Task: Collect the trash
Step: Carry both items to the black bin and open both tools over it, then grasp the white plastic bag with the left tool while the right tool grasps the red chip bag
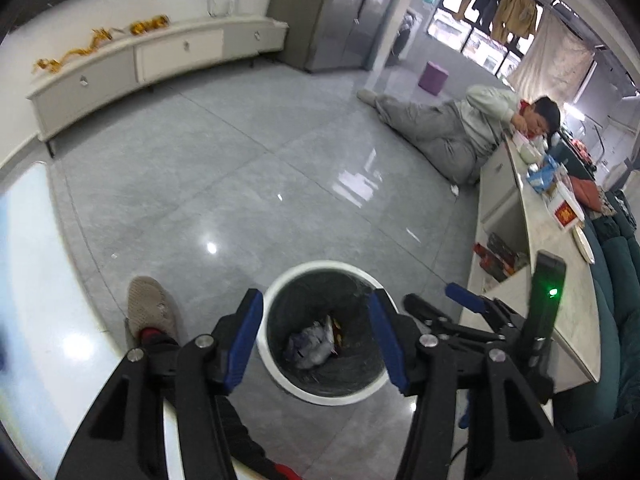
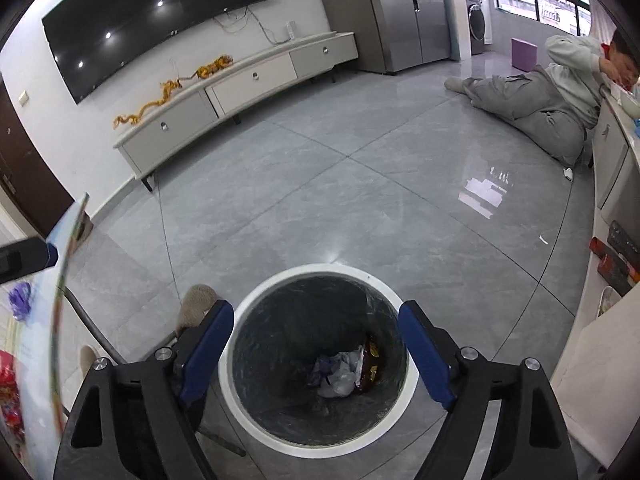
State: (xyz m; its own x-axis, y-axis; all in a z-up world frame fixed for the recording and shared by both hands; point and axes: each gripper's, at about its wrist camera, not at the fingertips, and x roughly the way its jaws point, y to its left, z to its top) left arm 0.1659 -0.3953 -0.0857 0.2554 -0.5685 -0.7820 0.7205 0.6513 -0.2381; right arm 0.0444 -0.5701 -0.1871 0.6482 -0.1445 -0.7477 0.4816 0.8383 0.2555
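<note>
A round trash bin with a white rim [image 1: 280, 376] [image 2: 240, 420] and a dark liner stands on the grey tile floor below both grippers. Crumpled wrappers and paper [image 1: 316, 344] [image 2: 344, 372] lie at its bottom. My left gripper [image 1: 316, 320] hangs over the bin, open and empty. My right gripper [image 2: 316, 340] also hangs over the bin, open and empty; it shows in the left wrist view [image 1: 440, 304] at the bin's right.
A low marble table [image 1: 560, 280] with food boxes and packets runs along the right. A person in grey [image 1: 460, 128] sits on the floor beside it. My shoe [image 1: 150, 308] is left of the bin. A TV cabinet [image 2: 240, 84] lines the far wall.
</note>
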